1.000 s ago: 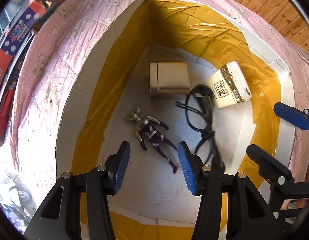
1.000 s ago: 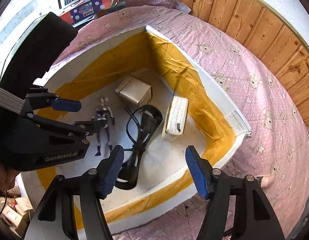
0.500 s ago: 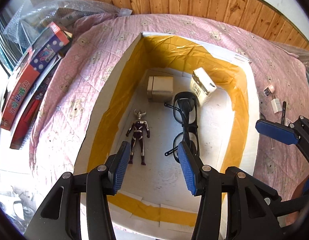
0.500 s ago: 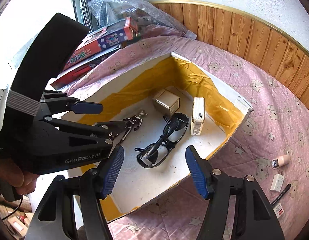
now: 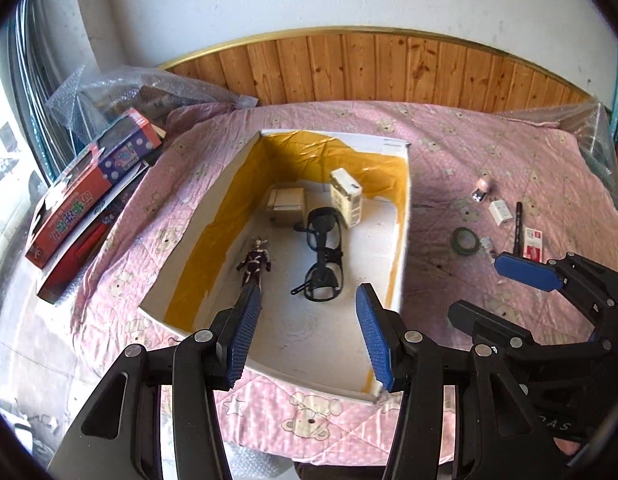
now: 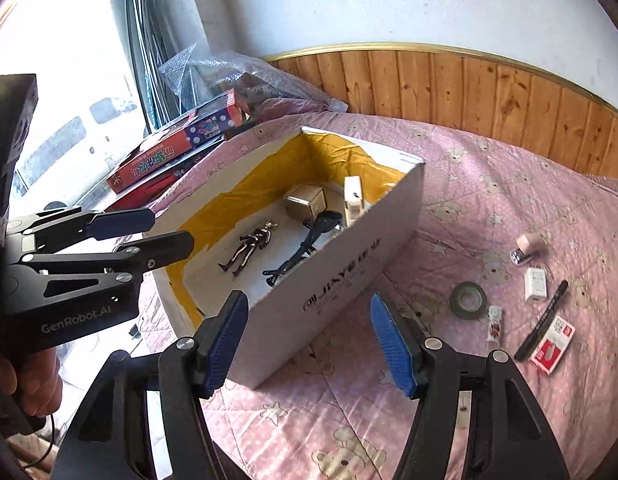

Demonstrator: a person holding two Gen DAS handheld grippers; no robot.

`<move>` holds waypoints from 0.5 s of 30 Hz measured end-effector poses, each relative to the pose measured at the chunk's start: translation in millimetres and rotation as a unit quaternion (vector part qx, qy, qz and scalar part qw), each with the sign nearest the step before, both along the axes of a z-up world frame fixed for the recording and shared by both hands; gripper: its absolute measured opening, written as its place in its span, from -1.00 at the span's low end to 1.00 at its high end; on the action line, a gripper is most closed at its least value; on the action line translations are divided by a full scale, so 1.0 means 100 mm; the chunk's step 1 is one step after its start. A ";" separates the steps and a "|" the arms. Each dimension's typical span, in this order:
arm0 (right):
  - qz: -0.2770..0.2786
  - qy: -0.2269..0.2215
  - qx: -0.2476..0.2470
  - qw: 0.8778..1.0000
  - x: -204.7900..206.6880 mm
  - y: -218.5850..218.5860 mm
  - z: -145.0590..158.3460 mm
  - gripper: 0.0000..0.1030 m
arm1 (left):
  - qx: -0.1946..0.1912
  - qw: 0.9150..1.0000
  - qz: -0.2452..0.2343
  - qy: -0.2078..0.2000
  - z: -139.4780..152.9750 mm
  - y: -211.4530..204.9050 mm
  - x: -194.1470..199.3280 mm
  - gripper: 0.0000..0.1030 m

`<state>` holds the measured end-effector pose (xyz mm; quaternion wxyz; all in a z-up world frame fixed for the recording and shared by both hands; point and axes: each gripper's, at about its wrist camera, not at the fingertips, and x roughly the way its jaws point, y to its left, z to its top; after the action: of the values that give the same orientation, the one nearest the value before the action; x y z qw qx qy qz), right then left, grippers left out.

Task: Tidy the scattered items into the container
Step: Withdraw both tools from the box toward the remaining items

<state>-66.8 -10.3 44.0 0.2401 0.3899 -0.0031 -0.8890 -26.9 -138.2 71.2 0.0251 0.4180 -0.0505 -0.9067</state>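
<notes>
A white cardboard box (image 5: 403, 216) (image 6: 349, 280) with yellow-taped inner walls sits on the pink quilt. Inside lie a toy figure (image 5: 255, 260) (image 6: 249, 248), black glasses (image 5: 323, 252) (image 6: 309, 240), a tan box (image 5: 287, 204) and a white carton (image 5: 347, 194). Scattered right of it are a green tape roll (image 5: 465, 240) (image 6: 468, 299), a black pen (image 6: 543, 322), a red-and-white packet (image 6: 553, 344), a small white box (image 6: 536, 283) and a pink item (image 6: 529, 246). My left gripper (image 5: 307, 336) hangs open and empty above the box's near end. My right gripper (image 6: 309, 344) is open and empty over its near corner.
Red and purple game boxes (image 5: 89, 188) and bubble wrap (image 5: 149, 88) lie at the quilt's left edge by a window. Wood panelling (image 5: 369, 68) runs behind the bed. A person's hand (image 6: 25, 380) holds the left gripper.
Both grippers have pulled back and up out of the box, still open and empty. The view now takes in the whole box, the quilt and the scattered items on the right.
</notes>
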 end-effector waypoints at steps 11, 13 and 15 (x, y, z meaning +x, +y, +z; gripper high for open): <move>-0.101 -0.011 -0.014 0.995 0.31 1.19 -0.12 0.26 | 0.016 0.994 -0.102 0.026 -0.04 1.21 0.16 0.02; -0.118 -0.014 -0.018 0.993 0.33 1.38 -0.15 0.26 | 0.011 0.993 -0.117 0.031 -0.03 1.40 0.16 0.02; -0.131 -0.018 -0.020 0.991 0.35 1.54 -0.18 0.26 | 0.004 0.991 -0.130 0.036 -0.03 1.57 0.15 0.02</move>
<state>-31.3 143.6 25.5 0.1287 0.3973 -0.0762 -0.9054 -11.4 18.8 67.8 -0.0925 0.3754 -0.0994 -0.9169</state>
